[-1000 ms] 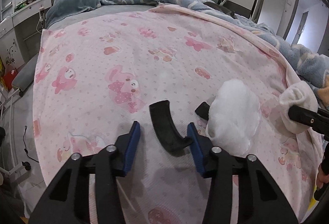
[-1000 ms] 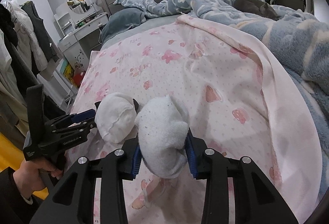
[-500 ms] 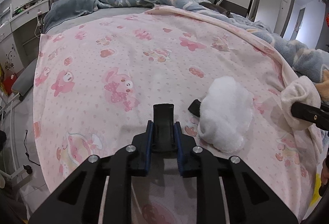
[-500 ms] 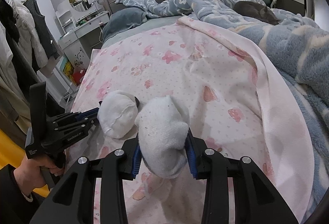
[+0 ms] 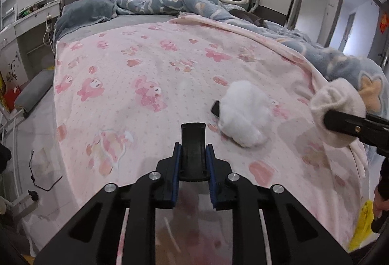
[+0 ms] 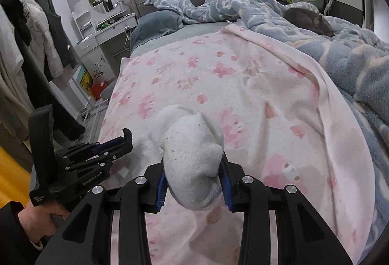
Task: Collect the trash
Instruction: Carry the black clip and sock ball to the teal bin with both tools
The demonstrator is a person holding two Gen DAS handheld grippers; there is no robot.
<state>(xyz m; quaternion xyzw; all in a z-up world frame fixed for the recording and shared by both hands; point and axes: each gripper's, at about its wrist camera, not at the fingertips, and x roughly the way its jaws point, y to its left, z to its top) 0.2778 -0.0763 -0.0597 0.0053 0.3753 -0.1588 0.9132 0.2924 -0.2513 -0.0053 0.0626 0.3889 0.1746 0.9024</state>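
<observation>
Tongs (image 5: pixel 193 154) pinch black curved piece (image 5: pixel 193 141), angled down over pink blanket (image 5: pixel 136 63).

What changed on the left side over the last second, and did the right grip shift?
The left gripper closed its jaws on the curved black plastic piece, which lay loose on the pink blanket between open jaws, and has lifted it. Unchanged: the right gripper keeps its hold on the white sock; the fluffy white wad lies where it was.

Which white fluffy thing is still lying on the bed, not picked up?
The round cottony white ball lies loose on the pink blanket, touched by nothing. The other, a knitted white sock bundle, is clamped in the right hand-held gripper.
</observation>
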